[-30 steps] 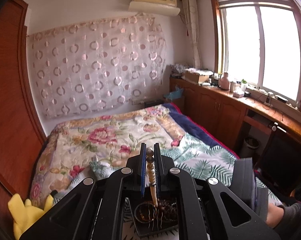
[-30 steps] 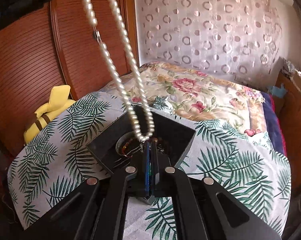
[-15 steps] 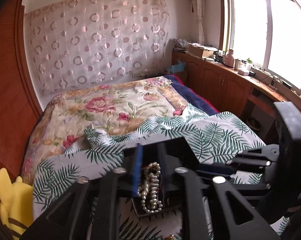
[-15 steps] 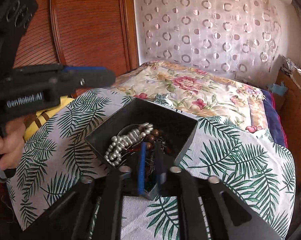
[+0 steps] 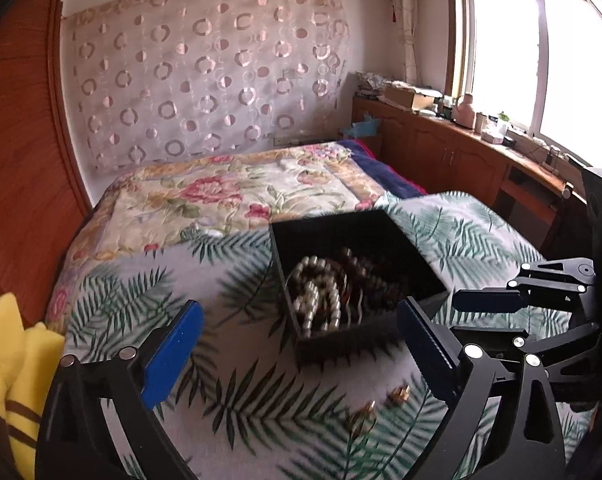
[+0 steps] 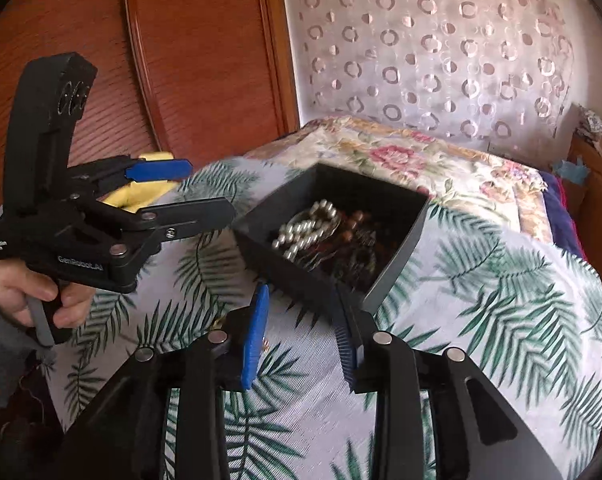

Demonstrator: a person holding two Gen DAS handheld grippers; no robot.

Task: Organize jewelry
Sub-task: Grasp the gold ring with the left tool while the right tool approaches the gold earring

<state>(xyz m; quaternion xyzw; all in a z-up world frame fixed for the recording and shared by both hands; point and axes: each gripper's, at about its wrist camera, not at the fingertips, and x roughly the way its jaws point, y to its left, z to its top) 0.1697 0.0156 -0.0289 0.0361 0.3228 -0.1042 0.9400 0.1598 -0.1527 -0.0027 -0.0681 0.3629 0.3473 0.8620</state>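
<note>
A black open box [image 5: 381, 228] [image 6: 401, 248] sits on the palm-leaf cloth. A white pearl necklace [image 5: 317, 300] [image 6: 307, 228] and dark brown beads [image 5: 365, 276] [image 6: 353, 220] lie in it. Two small gold pieces [image 5: 381, 404] lie on the cloth in front of the box. My left gripper [image 5: 297, 352] is open and empty, just short of the box; it also shows in the right wrist view [image 6: 173, 188]. My right gripper [image 6: 301, 340] is open and empty at the box's near corner; it shows in the left wrist view [image 5: 485, 312].
The palm-leaf cloth [image 5: 221, 280] lies over a bed with a floral quilt [image 5: 229, 196]. A yellow plush toy [image 5: 17, 364] sits at the left. A wooden wardrobe [image 6: 161, 60] is on the left. A wooden cabinet [image 5: 461, 152] runs under the window.
The pearl necklace hung between both shut grippers a second ago. It went down into the box, both grippers let go and opened wide, and they drew back from the box.
</note>
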